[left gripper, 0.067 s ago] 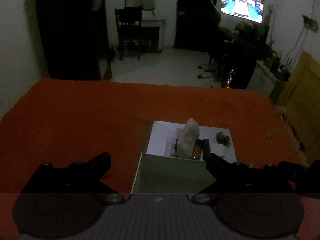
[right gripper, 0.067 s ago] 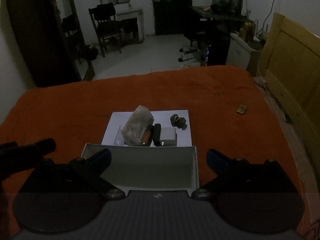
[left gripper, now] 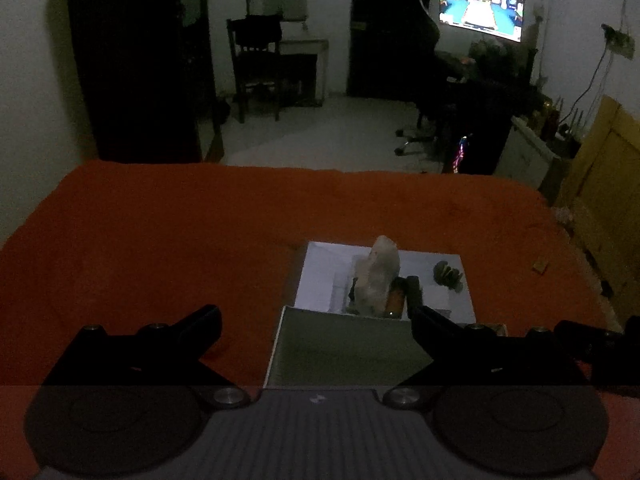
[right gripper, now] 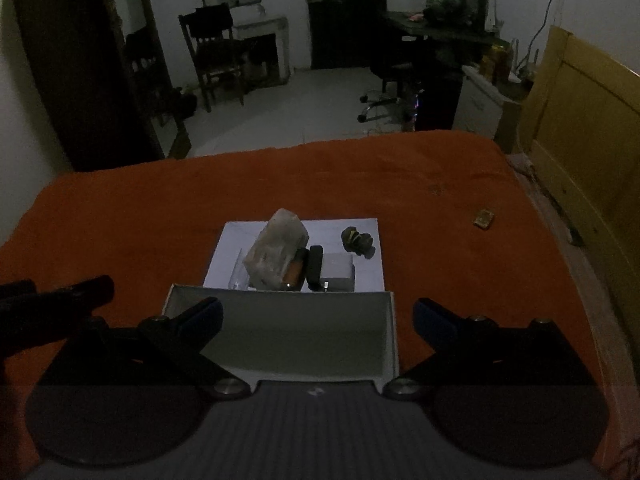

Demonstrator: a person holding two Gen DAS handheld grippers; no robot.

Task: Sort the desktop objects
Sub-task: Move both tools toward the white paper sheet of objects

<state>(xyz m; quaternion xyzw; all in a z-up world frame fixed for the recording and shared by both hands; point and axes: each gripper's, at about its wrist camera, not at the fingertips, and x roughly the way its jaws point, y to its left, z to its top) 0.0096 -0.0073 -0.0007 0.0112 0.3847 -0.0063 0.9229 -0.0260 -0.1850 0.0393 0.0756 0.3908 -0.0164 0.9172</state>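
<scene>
An open white box (right gripper: 304,332) sits on the orange cloth just ahead of both grippers; it also shows in the left wrist view (left gripper: 344,348). Behind it lies a white sheet (right gripper: 240,240) with a pale crystal rock (right gripper: 276,248), a small orange item (right gripper: 294,272), a black item (right gripper: 314,266), a grey block (right gripper: 338,270) and a dark clump (right gripper: 356,240). My right gripper (right gripper: 316,312) is open and empty over the box. My left gripper (left gripper: 316,320) is open and empty, left of the box's middle. The rock shows there too (left gripper: 378,276).
The orange cloth (right gripper: 120,220) covers the whole surface. A small tan object (right gripper: 483,218) lies apart at the right. A wooden board (right gripper: 580,120) stands at the right edge. A chair, desk and lit screen stand in the dim room beyond.
</scene>
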